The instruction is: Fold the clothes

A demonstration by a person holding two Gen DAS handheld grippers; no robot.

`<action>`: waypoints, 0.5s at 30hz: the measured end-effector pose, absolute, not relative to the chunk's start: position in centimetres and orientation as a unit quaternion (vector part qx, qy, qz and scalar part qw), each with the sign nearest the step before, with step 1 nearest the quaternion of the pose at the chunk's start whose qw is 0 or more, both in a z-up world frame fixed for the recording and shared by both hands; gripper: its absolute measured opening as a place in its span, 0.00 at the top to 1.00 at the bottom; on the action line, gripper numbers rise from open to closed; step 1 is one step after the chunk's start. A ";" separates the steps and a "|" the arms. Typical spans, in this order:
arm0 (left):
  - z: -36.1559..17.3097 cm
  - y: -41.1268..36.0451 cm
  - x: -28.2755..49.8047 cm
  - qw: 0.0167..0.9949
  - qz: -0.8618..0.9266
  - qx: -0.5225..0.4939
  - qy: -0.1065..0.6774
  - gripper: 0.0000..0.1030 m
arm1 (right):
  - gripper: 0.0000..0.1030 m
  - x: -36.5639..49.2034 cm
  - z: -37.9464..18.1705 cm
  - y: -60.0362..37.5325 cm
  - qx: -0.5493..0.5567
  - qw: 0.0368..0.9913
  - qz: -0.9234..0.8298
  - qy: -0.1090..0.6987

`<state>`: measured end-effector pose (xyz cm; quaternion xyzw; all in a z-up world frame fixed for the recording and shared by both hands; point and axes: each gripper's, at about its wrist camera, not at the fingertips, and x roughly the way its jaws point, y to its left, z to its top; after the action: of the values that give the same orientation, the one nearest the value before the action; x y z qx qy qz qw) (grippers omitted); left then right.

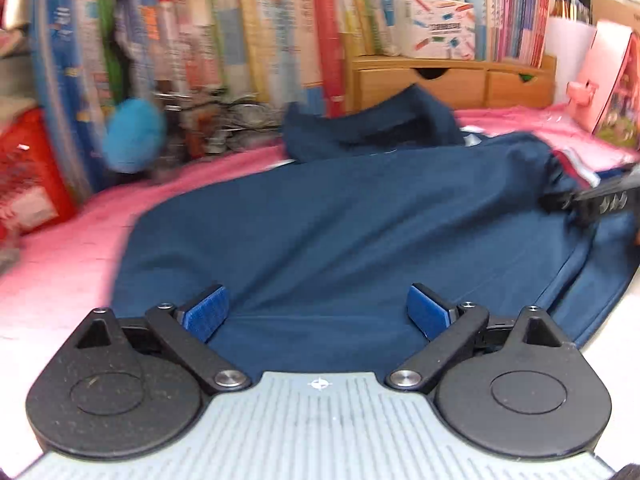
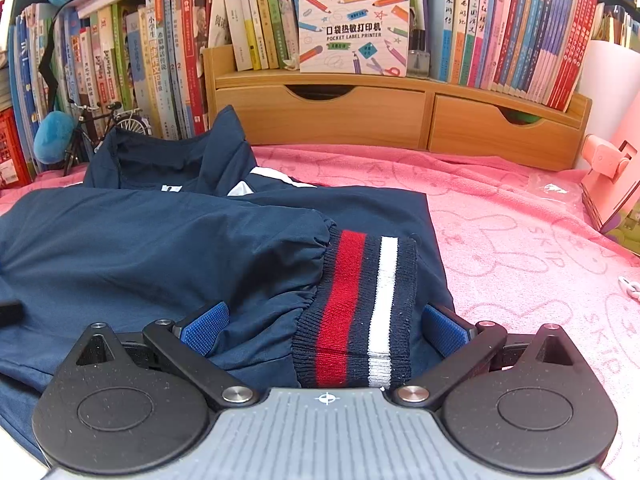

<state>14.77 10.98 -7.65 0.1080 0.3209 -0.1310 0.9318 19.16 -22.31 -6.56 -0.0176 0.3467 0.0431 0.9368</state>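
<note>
Right tongs [image 2: 325, 330] gape around the striped cuff [image 2: 356, 312]; left tongs [image 1: 318, 312] gape over the navy jacket [image 1: 340, 232], background blurred.

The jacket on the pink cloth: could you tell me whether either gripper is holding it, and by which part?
Nothing is held. The right gripper is open around the striped cuff of the navy jacket; the left gripper is open over its body.

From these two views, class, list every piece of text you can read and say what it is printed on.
"POCKET LABEL PRINTER", under "口袋热敏打印机": white box on the wooden drawer shelf.
"SKIP": repeated on the pink cloth.
Book spines: Chinese titles, too small to read reliably.
Left wrist view: blurred, nothing legible.
</note>
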 end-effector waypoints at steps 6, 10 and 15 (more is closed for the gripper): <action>-7.2 13.5 13.0 0.937 -0.073 0.128 0.317 0.00 | 0.00 19.2 -6.6 -22.4 -0.018 0.937 0.046 0.347; -7.1 17.7 13.1 0.935 -0.071 -0.018 0.347 0.00 | 0.00 19.2 -6.6 -22.5 -0.018 0.937 0.046 0.347; -6.5 16.7 12.6 0.935 -0.051 -0.008 0.350 0.00 | 0.00 19.2 -6.6 -22.4 -0.019 0.936 0.048 0.347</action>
<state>12.58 16.74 -6.51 -0.0084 0.3496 -0.0511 0.9355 19.21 -22.44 -6.57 -0.0190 0.3470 0.0481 0.9364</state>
